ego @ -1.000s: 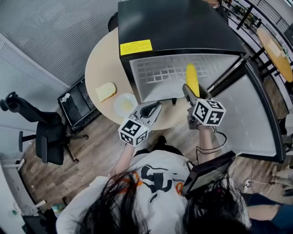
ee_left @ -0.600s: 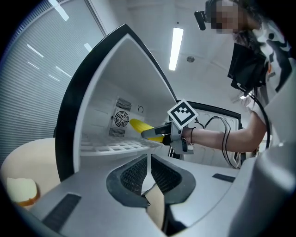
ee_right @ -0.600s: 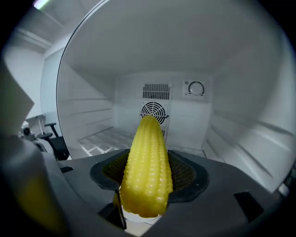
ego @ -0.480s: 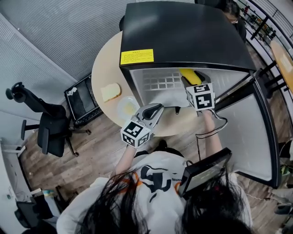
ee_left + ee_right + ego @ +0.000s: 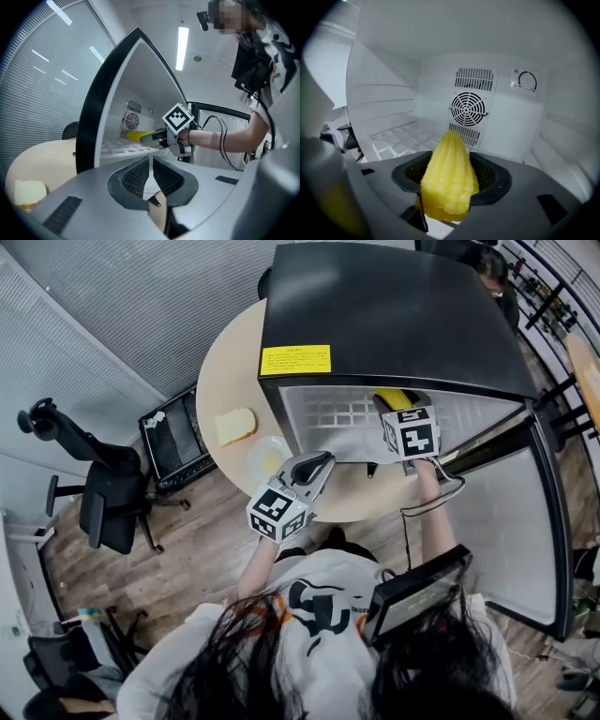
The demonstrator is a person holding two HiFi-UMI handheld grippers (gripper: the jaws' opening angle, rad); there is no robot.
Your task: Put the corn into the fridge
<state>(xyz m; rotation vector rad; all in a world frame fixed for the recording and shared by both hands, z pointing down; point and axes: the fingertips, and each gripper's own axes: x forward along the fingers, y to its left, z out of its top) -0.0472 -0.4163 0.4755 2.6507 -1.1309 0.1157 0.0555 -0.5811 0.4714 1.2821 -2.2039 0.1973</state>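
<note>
**Yellow corn inside fridge, not set down yet**

R claw (image 5: 451,174) is clamped on the corn (image 5: 449,180) at its thick end, tip aimed at the fan grille (image 5: 468,108) on the back wall. Corn is inside the fridge (image 5: 394,315), above the grid shelf (image 5: 398,138), prob not resting on it yet. L claw (image 5: 151,174) is closed on nothing, parked outside over the table (image 5: 225,362).

Risks: letting go from here could make the round cob bounce & roll toward the open front. Pushing further in could jam the tip against the back wall.

Vs a sec ago: corn was out in front of the opening, pointing up in the head view. Now it's turned sideways & tucked under the fridge top. L claw approx same spot.
</note>
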